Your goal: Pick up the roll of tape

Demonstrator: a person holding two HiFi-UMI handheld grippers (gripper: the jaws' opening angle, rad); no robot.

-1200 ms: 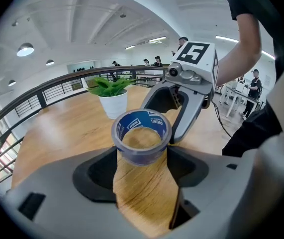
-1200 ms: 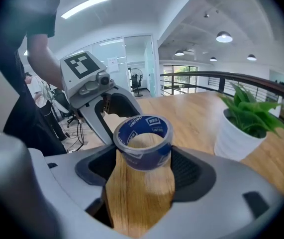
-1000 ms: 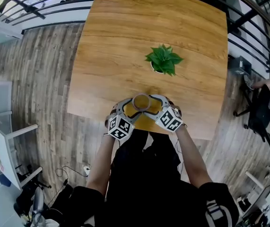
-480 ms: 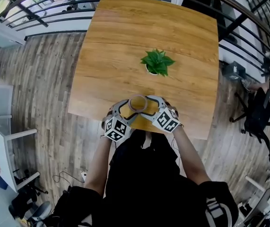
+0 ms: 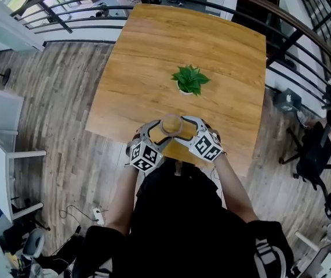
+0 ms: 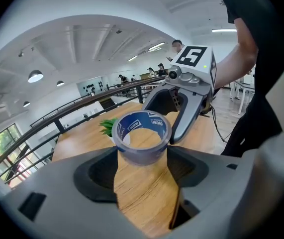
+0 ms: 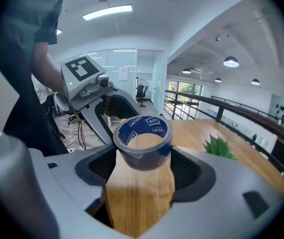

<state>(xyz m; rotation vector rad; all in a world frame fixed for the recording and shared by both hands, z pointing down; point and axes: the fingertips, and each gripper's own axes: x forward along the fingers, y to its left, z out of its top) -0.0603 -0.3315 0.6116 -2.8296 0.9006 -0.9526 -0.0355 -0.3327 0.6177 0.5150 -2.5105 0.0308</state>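
A blue roll of tape (image 5: 171,124) with a brown core hangs above the front edge of the wooden table (image 5: 153,57). My left gripper (image 5: 164,131) comes at it from the left and my right gripper (image 5: 178,130) from the right, their tips meeting around the roll. In the left gripper view the roll of tape (image 6: 142,136) sits between the left gripper's (image 6: 142,154) two jaw tips, with the right gripper's body (image 6: 184,108) behind it. In the right gripper view the roll of tape (image 7: 142,142) is likewise pinched at the right gripper's (image 7: 142,159) tips.
A small potted green plant (image 5: 189,80) stands mid-table beyond the roll. A black railing (image 5: 66,19) runs along the table's far and right sides. An office chair (image 5: 319,155) is on the floor at right, white furniture (image 5: 3,149) at left.
Both grippers keep the same hold on the roll near the table's front edge. Only the head view has shifted slightly over the table.
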